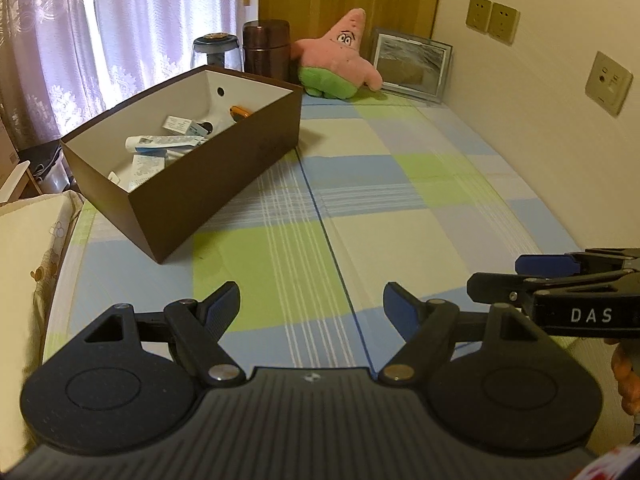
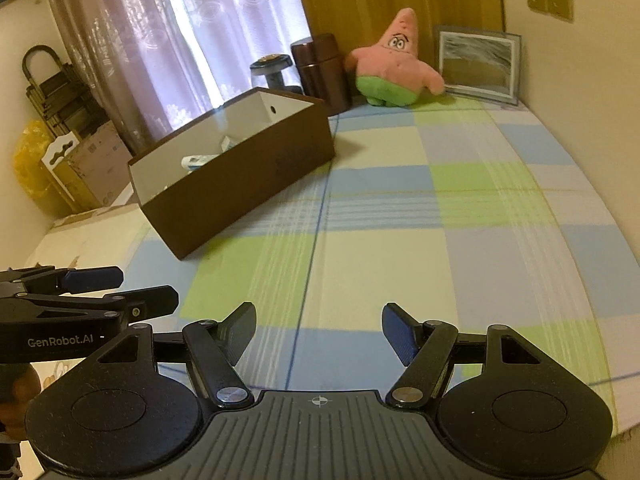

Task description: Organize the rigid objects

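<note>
Left wrist view: left gripper point(image 1: 312, 304) hovered over the checked bedsheet point(image 1: 420, 208), jaws spread wide, nothing between the blue pads point(image 1: 400, 312). Brown box point(image 1: 208, 196) sat on the sheet at upper left, open-topped, white inside, turned at an angle so one corner pointed toward the camera. Tubes and small packs point(image 1: 160, 148) lay loose in the box; an orange-tipped item point(image 1: 240, 113) rested near its far wall. Sheet between the gripper and the box corner was bare, as was the whole right half up to the wall. Right gripper point(image 1: 528, 276) poked in from the right edge, side-on, near the left one and not touching it. Pink star plush point(image 1: 340, 60), brown canister point(image 1: 266, 48), glass jar point(image 1: 218, 52) and framed picture point(image 1: 412, 64) lined the far edge. A cream pillow point(image 1: 36, 240) sat at the left edge beside the box.

Right wrist view: right gripper point(image 2: 319, 336) also wide apart and empty, above bare sheet point(image 2: 460, 208). Box point(image 2: 240, 184) at left-centre, near corner toward the camera, only a few of its contents point(image 2: 200, 160) visible over the rim. Left gripper point(image 2: 120, 284) came in from the left edge, level with the right one. Sheet's right border curved down along the wall; open cloth ran from the fingers to the plush point(image 2: 396, 60) and frame point(image 2: 476, 64). Cardboard cartons point(image 2: 92, 168) and a yellow bag point(image 2: 32, 152) stood off the bed past the box.
</note>
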